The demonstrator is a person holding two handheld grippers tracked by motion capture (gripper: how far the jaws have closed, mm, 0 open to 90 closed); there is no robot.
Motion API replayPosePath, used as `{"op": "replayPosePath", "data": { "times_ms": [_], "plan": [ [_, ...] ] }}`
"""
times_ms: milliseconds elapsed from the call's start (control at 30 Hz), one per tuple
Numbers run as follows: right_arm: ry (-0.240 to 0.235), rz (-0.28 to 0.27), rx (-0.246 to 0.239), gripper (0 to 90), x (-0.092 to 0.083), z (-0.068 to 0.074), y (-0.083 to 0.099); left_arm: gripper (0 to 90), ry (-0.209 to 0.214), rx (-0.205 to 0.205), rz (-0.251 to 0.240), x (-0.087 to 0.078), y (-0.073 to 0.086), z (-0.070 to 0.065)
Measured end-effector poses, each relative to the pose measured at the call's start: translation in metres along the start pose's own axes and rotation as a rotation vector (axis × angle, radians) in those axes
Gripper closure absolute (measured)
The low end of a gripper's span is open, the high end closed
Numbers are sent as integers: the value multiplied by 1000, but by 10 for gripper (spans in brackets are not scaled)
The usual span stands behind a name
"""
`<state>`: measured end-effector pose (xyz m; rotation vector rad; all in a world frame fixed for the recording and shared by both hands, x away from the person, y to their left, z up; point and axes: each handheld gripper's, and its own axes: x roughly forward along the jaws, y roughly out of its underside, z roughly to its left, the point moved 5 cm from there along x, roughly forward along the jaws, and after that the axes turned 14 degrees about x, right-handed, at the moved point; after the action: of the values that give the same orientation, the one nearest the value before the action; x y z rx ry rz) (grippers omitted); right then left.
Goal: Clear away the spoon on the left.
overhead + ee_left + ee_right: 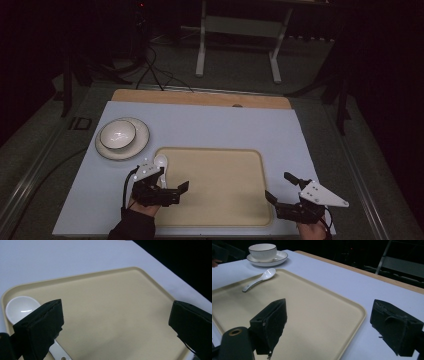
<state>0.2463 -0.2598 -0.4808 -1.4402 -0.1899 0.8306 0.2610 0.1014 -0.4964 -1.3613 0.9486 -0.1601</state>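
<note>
Our left tongs (176, 176) and right tongs (281, 187) stand open, holding nothing; the white spoon (259, 279) lies on the unmarked tray (250, 165); we read no writing.

Dim room, dark surroundings, lit table (210, 125), soft shadows, slight glare on bowl (117, 134), mild blur

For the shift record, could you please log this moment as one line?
left hand-held gripper: open, above spoon | spoon: lying in tray corner | right hand-held gripper: open, holding nothing | bowl: on plate
</note>
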Motion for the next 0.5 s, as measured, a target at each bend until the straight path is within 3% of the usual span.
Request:
{"op": "replayPosePath", "data": {
  "times_ms": [133, 500],
  "plan": [
    [7, 5, 1, 140, -1, -1, 1, 3, 30, 49, -1, -2, -8, 1],
    [8, 9, 5, 140, -2, -1, 2, 3, 95, 100, 47, -9, -14, 9]
  ]
}}
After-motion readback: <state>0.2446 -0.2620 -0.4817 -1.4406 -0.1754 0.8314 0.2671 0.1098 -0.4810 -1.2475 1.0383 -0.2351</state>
